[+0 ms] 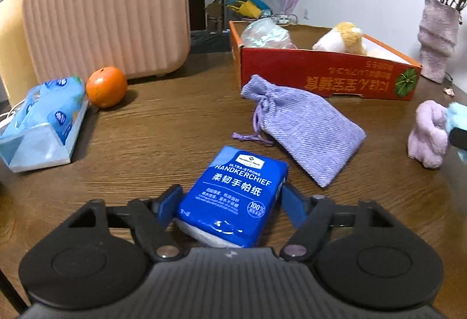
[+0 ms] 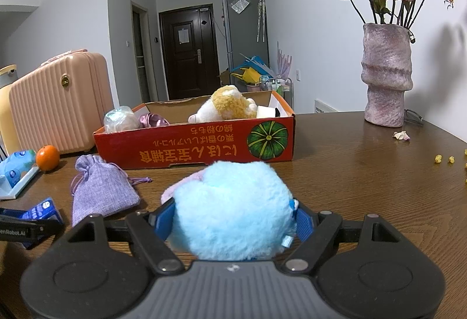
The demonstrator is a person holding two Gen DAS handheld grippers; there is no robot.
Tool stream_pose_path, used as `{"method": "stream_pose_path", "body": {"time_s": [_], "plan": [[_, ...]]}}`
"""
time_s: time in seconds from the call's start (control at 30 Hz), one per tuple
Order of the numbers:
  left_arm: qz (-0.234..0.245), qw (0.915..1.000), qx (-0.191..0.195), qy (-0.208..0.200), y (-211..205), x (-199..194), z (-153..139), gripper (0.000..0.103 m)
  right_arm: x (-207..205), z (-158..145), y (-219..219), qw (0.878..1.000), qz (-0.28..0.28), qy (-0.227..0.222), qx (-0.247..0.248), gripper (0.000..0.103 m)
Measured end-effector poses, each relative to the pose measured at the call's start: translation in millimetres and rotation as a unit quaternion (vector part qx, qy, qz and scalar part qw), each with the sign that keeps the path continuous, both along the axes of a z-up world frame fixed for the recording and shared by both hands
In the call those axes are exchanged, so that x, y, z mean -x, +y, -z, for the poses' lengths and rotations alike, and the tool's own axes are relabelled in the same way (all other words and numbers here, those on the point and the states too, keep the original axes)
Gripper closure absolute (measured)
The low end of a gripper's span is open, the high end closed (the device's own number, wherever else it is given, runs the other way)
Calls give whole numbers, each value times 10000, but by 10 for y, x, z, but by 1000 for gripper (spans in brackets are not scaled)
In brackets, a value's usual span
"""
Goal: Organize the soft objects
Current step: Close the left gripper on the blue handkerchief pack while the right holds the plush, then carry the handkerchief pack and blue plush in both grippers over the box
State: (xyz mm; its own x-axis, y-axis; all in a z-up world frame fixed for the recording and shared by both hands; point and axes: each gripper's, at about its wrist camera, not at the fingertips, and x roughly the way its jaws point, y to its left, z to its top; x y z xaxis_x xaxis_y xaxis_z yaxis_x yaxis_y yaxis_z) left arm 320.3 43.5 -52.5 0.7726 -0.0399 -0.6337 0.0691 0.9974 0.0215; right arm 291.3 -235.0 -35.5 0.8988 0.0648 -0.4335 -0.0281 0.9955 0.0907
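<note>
While both hands work low over the wooden table (image 1: 175,126):
Left gripper (image 1: 230,202): fingers (image 1: 167,206) clamped on a blue tissue pack (image 1: 233,196) lying on the table.
Right gripper (image 2: 233,219): fingers (image 2: 163,219) squeezing a fluffy blue plush toy (image 2: 233,208).
Lilac pouch (image 1: 303,129): flat on the table, between tissue pack and box.
Red cardboard box (image 2: 189,146): farther back, holding a yellow-and-white plush (image 2: 227,105).
Orange (image 1: 106,86): near the table's left edge.

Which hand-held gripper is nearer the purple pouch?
Left. The left hand-held gripper, around the blue tissue pack, sits just short of the purple pouch; the right hand-held gripper, holding a blue plush toy, is farther off.
</note>
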Motion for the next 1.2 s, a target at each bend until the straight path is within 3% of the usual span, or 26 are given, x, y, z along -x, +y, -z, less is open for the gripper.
{"method": "stream_pose_path", "body": {"time_s": [0.6,1.1,1.2], "plan": [[-402,9955,96,-850,50,215,-267,49,34,-54,-37,9996,-5,-202,-180,25],[-323,9930,121,-1130,-64,268,-352,51,-1,-80,-36,9991,-56,-330,-254,25],[-218,9946,81,-1010,-97,254,-333,50,-16,-80,-39,9991,-72,-324,-273,25]]}}
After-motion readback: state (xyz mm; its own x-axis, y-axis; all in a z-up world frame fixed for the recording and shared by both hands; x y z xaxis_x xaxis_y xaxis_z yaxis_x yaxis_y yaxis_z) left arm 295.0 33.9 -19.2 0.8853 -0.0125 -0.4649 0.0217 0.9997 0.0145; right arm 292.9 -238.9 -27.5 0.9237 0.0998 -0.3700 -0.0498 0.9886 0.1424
